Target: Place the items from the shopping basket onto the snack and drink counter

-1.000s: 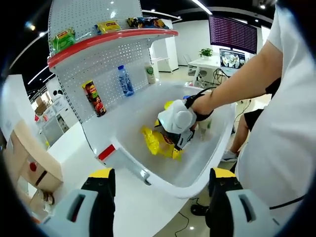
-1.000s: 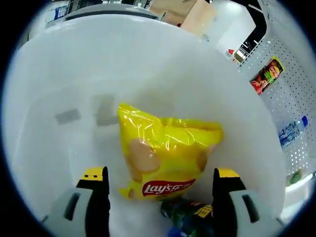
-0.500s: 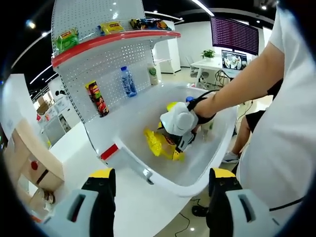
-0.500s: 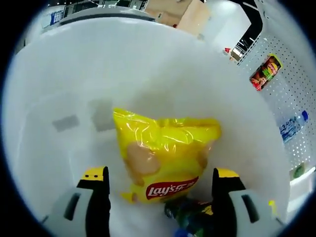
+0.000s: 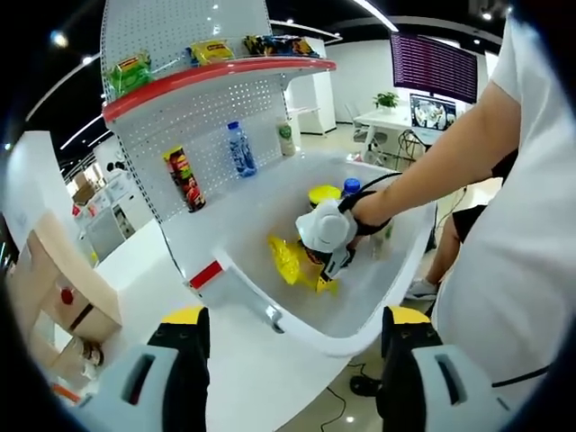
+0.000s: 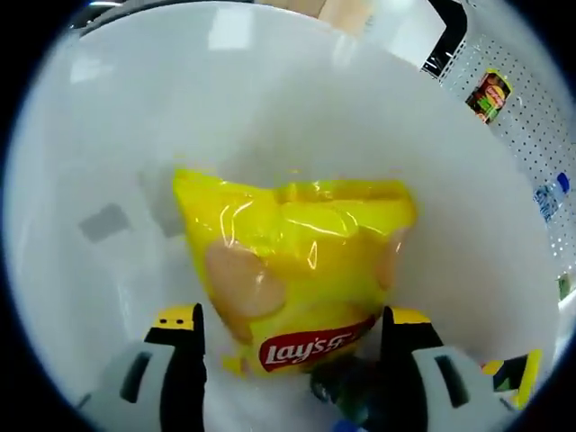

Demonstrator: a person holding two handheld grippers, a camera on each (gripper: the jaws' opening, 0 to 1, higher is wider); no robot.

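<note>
A white shopping basket (image 5: 301,331) sits on the white counter below the pegboard shelf. In it lies a yellow Lay's chip bag (image 5: 286,261), with a yellow-lidded tub (image 5: 324,193) and a blue-capped bottle (image 5: 352,186) behind. A person's hand holds my right gripper (image 5: 331,263) down inside the basket, over the bag. In the right gripper view the chip bag (image 6: 297,261) lies flat just ahead of my open right gripper (image 6: 292,328), nothing between its jaws. A dark packet (image 6: 346,391) pokes out under the bag's near edge. My left gripper (image 5: 295,322) stands open before the basket rim.
A red chip can (image 5: 184,178), a water bottle (image 5: 238,148) and a green-and-white cup (image 5: 286,138) stand against the pegboard. Snack packs (image 5: 130,72) line the red-edged upper shelf (image 5: 216,76). The person's body stands at the right. The white basket wall (image 6: 135,117) curves around the bag.
My right gripper has moved closer to the chip bag, which now looks larger between its jaws. The left gripper view has shifted a little.
</note>
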